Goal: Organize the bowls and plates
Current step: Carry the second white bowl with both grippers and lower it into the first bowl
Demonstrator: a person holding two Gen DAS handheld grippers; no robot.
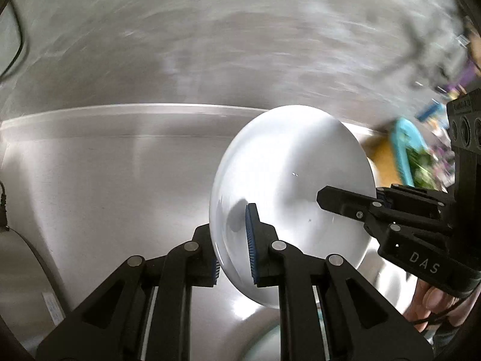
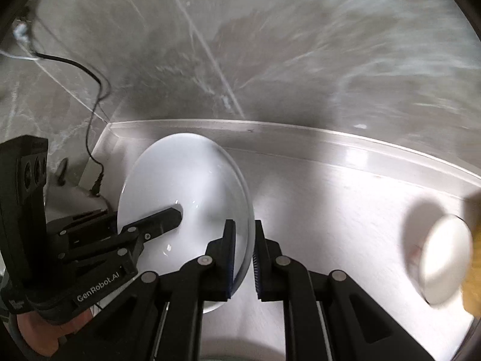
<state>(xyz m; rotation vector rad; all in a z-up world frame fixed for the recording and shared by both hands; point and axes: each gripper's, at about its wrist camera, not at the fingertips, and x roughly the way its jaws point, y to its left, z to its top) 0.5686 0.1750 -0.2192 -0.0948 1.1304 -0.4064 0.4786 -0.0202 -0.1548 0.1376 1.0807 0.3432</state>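
A white bowl (image 1: 294, 186) is held tilted above the steel counter by both grippers. My left gripper (image 1: 233, 249) is shut on its left rim, one blue pad inside and one outside. My right gripper (image 2: 243, 258) is shut on the opposite rim of the same bowl (image 2: 186, 180). Each gripper shows in the other's view: the right one (image 1: 345, 201) reaches in from the right, the left one (image 2: 162, 219) from the left. Another white dish (image 2: 445, 258) shows blurred at the right.
The steel counter (image 1: 105, 180) has a raised back edge against a grey wall. A black cable (image 2: 93, 114) hangs at the back left. Blurred colourful items (image 1: 412, 150) lie at the right. A pale rim (image 1: 264, 343) shows below the left gripper.
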